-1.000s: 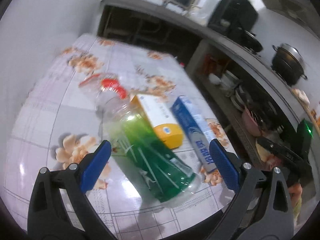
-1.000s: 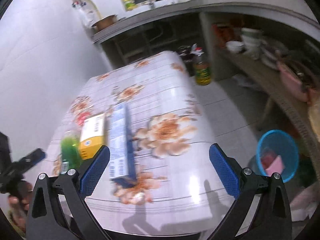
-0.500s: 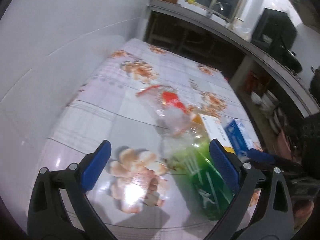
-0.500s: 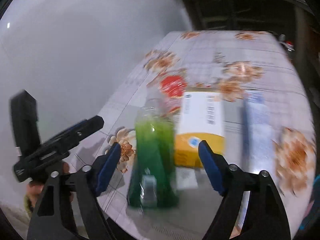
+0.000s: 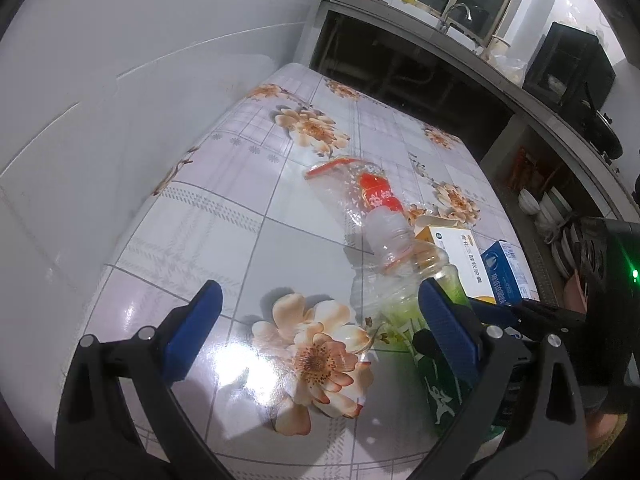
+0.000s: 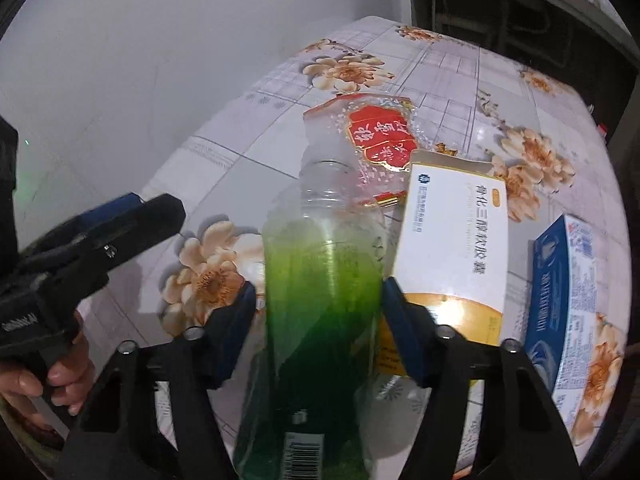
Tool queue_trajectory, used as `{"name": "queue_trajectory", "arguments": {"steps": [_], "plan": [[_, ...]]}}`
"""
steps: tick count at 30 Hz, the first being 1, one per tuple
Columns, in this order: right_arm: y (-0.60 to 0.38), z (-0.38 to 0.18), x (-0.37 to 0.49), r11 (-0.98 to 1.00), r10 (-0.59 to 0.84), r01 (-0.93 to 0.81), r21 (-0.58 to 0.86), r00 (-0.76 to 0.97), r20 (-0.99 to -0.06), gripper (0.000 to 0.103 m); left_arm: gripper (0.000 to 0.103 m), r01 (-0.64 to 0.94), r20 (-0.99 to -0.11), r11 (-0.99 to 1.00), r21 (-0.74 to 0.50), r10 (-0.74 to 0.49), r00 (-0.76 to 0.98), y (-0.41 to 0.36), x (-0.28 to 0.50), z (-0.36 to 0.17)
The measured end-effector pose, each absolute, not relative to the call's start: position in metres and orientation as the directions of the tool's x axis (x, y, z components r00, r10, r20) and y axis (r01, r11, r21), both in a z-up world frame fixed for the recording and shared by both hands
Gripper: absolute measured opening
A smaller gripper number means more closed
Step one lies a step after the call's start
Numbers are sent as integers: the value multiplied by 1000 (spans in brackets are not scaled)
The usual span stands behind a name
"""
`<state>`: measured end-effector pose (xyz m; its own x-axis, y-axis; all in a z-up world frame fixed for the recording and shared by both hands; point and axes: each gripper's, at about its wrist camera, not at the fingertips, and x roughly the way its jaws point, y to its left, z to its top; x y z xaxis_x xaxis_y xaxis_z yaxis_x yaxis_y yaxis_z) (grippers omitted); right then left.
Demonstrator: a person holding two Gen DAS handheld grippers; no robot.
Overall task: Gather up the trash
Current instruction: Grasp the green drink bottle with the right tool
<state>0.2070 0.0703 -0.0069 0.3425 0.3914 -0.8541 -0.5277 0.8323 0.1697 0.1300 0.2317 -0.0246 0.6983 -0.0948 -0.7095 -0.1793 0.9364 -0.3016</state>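
Four pieces of trash lie uncollected on my desk (image 6: pixel 256 128): my right gripper (image 6: pixel 316 312) has just been closing around the green bottle (image 6: pixel 320 280), left gripper (image 5: pixel 316 320) apart, empty

A glossy pale lilac tablecloth (image 5: pixel 224 232) is printed with grey checks and peach-orange flowers. On it a clear plastic bottle (image 6: pixel 320 280) is shaded from pale to deep green, a clear plastic bag (image 6: pixel 376 136) is marked with a red, gold-edged label, a white carton (image 6: pixel 452 248) is banded in yellow, and at the right a blue and white box (image 6: pixel 564 292) is seen
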Motion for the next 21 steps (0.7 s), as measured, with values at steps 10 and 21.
{"name": "queue_trajectory", "arguments": {"steps": [10,21], "plan": [[29,2,201,795,566,-448,410,303,-767,58,94,-190,-701,938,-291,-74,710,234,126,-16],[-109,51,146,756,644,-318,572,516,-565,58,94,-40,-697,948,-317,-204,688,190,142,-9]]}}
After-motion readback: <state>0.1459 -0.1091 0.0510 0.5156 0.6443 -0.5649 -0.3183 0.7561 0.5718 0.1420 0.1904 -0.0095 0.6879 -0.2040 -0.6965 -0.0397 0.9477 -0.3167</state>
